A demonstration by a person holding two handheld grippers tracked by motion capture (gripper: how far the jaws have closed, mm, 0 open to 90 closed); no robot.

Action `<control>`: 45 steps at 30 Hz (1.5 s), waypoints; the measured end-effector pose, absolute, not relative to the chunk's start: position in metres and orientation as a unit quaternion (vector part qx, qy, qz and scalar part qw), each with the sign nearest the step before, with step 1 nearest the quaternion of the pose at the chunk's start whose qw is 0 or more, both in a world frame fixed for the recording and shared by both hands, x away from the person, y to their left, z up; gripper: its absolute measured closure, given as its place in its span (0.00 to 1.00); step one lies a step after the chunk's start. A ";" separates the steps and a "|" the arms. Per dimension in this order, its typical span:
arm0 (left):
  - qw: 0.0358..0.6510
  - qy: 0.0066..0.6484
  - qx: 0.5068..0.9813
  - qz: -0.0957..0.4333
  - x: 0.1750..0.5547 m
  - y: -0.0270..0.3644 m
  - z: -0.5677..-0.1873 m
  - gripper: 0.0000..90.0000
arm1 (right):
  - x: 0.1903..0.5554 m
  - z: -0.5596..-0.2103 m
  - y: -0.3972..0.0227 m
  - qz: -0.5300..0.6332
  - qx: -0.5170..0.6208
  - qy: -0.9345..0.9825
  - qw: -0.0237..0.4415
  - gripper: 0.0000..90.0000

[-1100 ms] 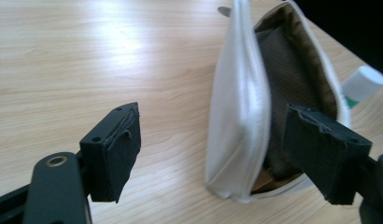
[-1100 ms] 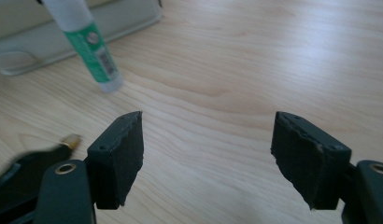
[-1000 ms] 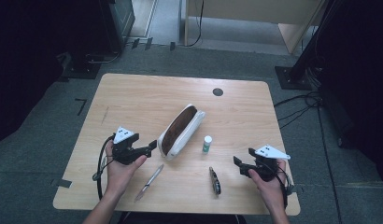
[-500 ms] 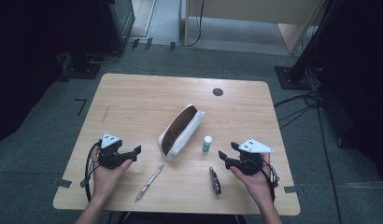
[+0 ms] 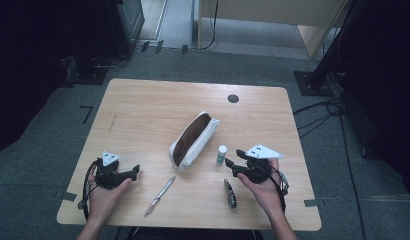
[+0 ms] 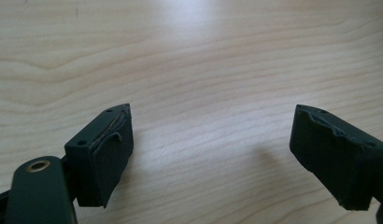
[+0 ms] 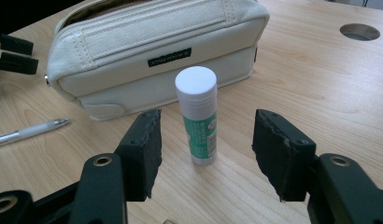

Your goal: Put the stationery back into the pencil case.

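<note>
An upright white-capped glue stick (image 5: 222,154) (image 7: 199,121) with a green label stands just right of an open cream pencil case (image 5: 193,140) (image 7: 157,51). My right gripper (image 5: 228,165) (image 7: 207,119) has its jaws on either side of the stick. They have just been closing, but there are still gaps, so the pads do not touch it. My left gripper (image 5: 135,171) (image 6: 213,135) is open low over bare wood at the front left, holding nothing. A silver pen (image 5: 160,195) (image 7: 28,132) lies between the hands.
A dark folded tool (image 5: 230,193) lies on the wooden table (image 5: 143,110) just in front of my right gripper. A round cable hole (image 5: 233,98) (image 7: 359,31) is at the back. Dark stands and cables surround the table on the floor.
My right hand has slid left up to the glue stick, and its jaws have narrowed around it. My left hand has moved left, toward the front edge, and lower.
</note>
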State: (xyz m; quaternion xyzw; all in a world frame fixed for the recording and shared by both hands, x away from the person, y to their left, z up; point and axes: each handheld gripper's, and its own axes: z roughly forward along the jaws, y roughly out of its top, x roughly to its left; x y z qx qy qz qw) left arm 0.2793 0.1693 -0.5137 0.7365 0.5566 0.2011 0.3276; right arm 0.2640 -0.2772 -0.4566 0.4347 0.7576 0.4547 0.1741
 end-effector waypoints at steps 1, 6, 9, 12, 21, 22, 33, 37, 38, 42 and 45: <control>0.324 0.555 0.737 0.208 0.279 0.169 -0.514 0.16 | 0.264 -0.457 -0.276 0.455 0.435 0.757 0.174 0.47; 0.304 0.552 0.744 0.223 0.278 0.166 -0.516 0.15 | 0.269 -0.459 -0.271 0.454 0.437 0.757 0.173 0.47; 0.301 0.549 0.745 0.228 0.277 0.165 -0.517 0.15 | 0.272 -0.460 -0.266 0.456 0.435 0.757 0.171 0.47; 0.304 0.550 0.742 0.233 0.276 0.165 -0.518 0.14 | 0.276 -0.461 -0.262 0.457 0.435 0.757 0.171 0.47; 0.304 0.553 0.740 0.233 0.278 0.164 -0.518 0.13 | 0.286 -0.463 -0.254 0.446 0.438 0.760 0.177 0.51; 0.303 0.553 0.741 0.233 0.278 0.164 -0.518 0.13 | 0.287 -0.462 -0.253 0.444 0.439 0.761 0.177 0.52; 0.304 0.553 0.740 0.232 0.278 0.163 -0.518 0.14 | 0.291 -0.465 -0.247 0.427 0.437 0.770 0.186 0.68; 0.304 0.553 0.740 0.233 0.279 0.163 -0.518 0.14 | 0.290 -0.464 -0.247 0.421 0.436 0.771 0.194 0.73; 0.304 0.553 0.740 0.233 0.279 0.163 -0.518 0.14 | 0.290 -0.464 -0.248 0.422 0.436 0.771 0.193 0.73; 0.304 0.553 0.740 0.233 0.279 0.163 -0.518 0.14 | 0.289 -0.460 -0.250 0.430 0.436 0.767 0.194 0.73; 0.304 0.553 0.740 0.233 0.279 0.163 -0.518 0.14 | 0.288 -0.452 -0.251 0.437 0.434 0.764 0.194 0.73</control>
